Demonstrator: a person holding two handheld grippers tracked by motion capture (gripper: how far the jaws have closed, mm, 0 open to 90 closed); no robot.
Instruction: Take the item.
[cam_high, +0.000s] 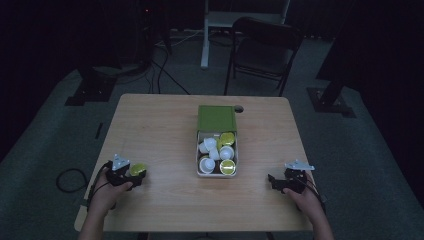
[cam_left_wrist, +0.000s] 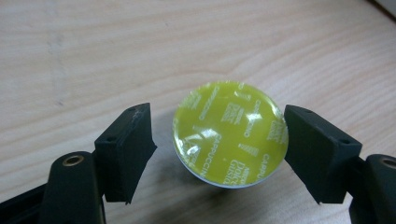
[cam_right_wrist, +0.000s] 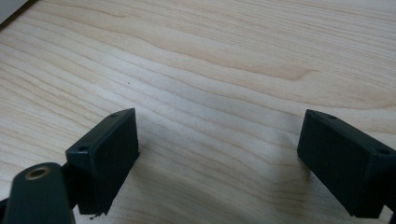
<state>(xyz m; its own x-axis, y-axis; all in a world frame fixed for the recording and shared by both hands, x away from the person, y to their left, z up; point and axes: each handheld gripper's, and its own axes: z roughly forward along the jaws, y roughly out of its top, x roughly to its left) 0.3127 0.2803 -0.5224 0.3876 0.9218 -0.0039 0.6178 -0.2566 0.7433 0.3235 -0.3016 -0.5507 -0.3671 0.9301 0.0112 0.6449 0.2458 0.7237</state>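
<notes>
Pale wooden table (cam_high: 160, 125) carries a yellow-lidded coffee capsule (cam_left_wrist: 230, 133) between the left gripper's (cam_left_wrist: 217, 140) spread jaws; the right gripper (cam_right_wrist: 219, 154) rests with jaws spread over bare wood.

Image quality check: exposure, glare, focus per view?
High view: dim, underexposed, room near black beyond the table. Left gripper view: bright, glare streaks on the yellow capsule lid, claw edges soft. Right gripper view: well lit, wood grain sharp, near claw blurred.

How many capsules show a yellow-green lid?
3 for sure: one capsule between the left gripper's jaws, two in the box, at its back and front. Others may be hidden.
</notes>
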